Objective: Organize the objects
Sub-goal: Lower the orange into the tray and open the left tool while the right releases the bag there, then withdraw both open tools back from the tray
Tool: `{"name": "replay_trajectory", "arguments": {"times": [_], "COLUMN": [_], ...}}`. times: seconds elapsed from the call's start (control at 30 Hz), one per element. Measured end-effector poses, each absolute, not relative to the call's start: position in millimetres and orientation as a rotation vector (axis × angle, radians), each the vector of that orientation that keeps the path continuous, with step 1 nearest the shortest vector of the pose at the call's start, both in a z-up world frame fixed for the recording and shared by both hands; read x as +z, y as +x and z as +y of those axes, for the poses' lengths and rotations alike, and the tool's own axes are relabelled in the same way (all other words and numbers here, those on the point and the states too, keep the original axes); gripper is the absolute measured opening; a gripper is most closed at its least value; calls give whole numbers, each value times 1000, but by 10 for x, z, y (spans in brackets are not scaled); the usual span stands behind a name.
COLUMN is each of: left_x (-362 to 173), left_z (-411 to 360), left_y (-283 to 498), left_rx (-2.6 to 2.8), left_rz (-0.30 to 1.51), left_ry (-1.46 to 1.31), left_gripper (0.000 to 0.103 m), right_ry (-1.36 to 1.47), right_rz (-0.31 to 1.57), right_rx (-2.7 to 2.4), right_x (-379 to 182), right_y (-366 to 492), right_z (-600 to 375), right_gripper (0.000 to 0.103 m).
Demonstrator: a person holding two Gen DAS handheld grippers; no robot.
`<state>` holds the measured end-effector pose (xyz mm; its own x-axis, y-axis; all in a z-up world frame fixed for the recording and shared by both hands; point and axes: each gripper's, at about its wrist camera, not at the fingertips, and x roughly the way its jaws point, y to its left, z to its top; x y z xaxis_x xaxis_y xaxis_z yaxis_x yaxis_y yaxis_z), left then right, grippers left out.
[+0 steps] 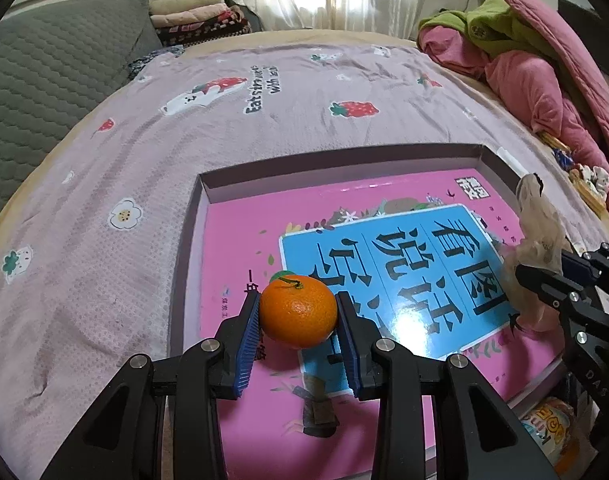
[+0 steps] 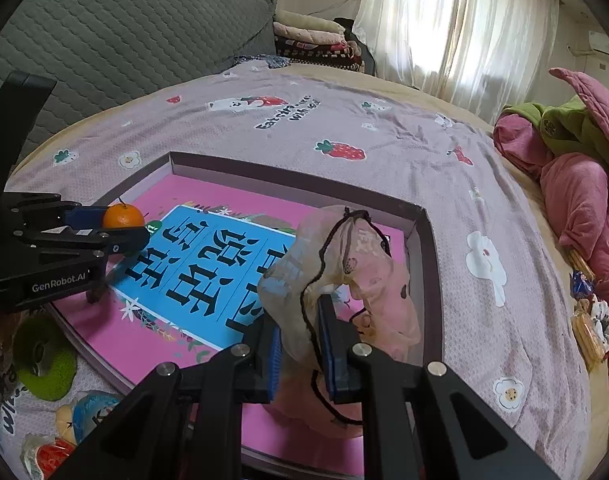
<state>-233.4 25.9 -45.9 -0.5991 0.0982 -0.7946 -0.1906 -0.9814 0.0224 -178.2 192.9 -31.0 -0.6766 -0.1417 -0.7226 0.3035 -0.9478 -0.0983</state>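
Orange and glossy, the tangerine (image 1: 299, 311) sits pinched between your left gripper's (image 1: 299, 322) blue pads, held just above the pink book (image 1: 240, 240) lying in the shallow box (image 1: 208, 188). Your right gripper (image 2: 300, 344) is closed on a sheer drawstring pouch (image 2: 344, 256) — its black cord loops over the fabric — above the box's right side. Beyond the box spreads the strawberry-print bedsheet (image 1: 264, 120), then folded blankets (image 1: 196, 16) by the curtain.
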Motion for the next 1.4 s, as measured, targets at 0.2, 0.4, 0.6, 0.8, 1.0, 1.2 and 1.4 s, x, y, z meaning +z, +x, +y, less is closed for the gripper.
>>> {"name": "replay_trajectory", "arguments": {"times": [0.2,0.4,0.6,0.8,1.0,1.2,1.4], "left_x": [-490,-480,-395,-330,-281,-185,-5], "left_z": [236,216,196,159,133,70,-38], "left_y": [-2355,-2355,-2346,-2357,-2369,-2357,-2335], "left_rx": [2660,2664,2677,2672,2673,2660,2692], "left_rz": [136,114,92,58,36,-21,-65], "left_ry": [-1327,-1331,-1294,-1285,-1271,-1252,-1217], "left_gripper": [38,38,41,44,45,54,56], "right_ry": [1122,1067,1004,973,944,911,878], "right_rz": [266,273,264,229,210,181,175], "right_rx": [-2647,-2687,-2727,-2754,-2769,-2763,-2763], "right_x": [-301,-233,-121,-31,24,77,140], "right_y": [-1798,-1764,-1748,-1739,-1716,-1695,-1631], "right_z": [1972,1978,2015,2093,2142,2163,2164], "right_gripper": [26,40,53,59,60,60,71]}}
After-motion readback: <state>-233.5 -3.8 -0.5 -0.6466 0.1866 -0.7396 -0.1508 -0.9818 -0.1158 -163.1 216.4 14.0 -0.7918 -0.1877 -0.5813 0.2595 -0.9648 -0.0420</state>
